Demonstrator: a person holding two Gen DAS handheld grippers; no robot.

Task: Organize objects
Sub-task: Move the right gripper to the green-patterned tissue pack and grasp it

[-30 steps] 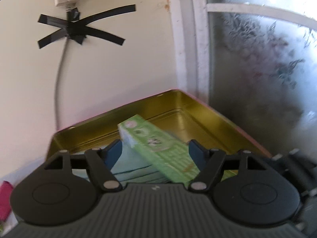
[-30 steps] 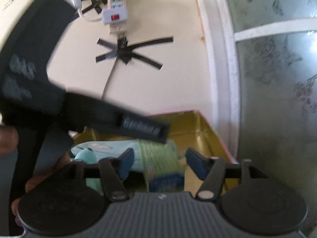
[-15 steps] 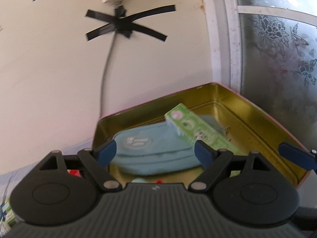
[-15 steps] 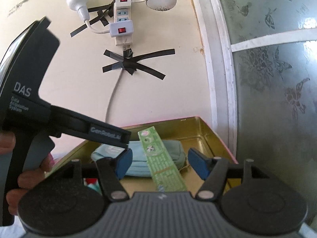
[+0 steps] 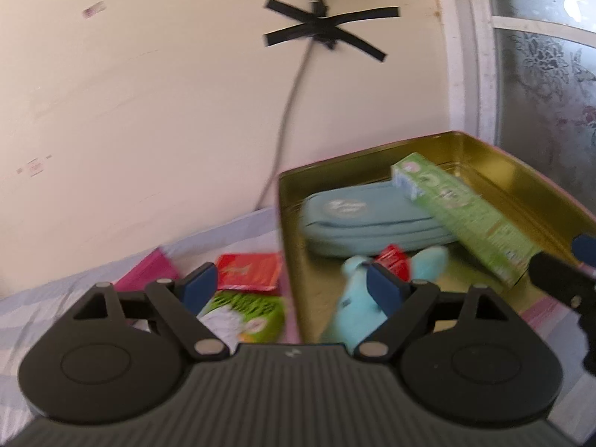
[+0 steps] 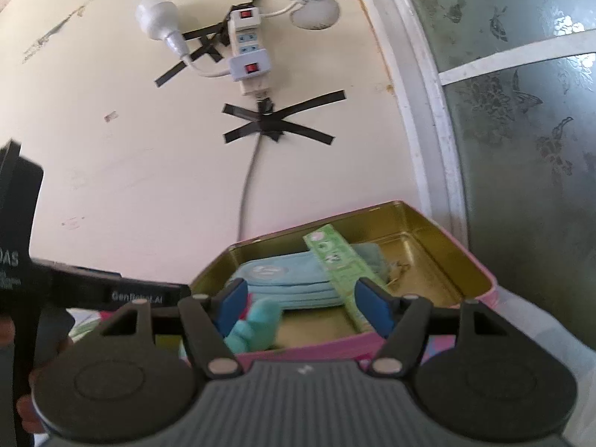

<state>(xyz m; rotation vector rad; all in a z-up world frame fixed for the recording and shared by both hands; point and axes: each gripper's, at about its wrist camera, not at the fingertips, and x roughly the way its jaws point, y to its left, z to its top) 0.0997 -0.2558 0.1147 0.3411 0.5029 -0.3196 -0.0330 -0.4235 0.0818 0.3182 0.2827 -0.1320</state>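
Left gripper (image 5: 292, 288) gapes empty, green box (image 5: 463, 214) in tin (image 5: 484, 152) to its right.

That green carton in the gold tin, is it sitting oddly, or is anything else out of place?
Yes. The green carton lies slantwise, one end propped on the blue pouch rather than flat in the tin. A red packet and a green packet lie outside it.
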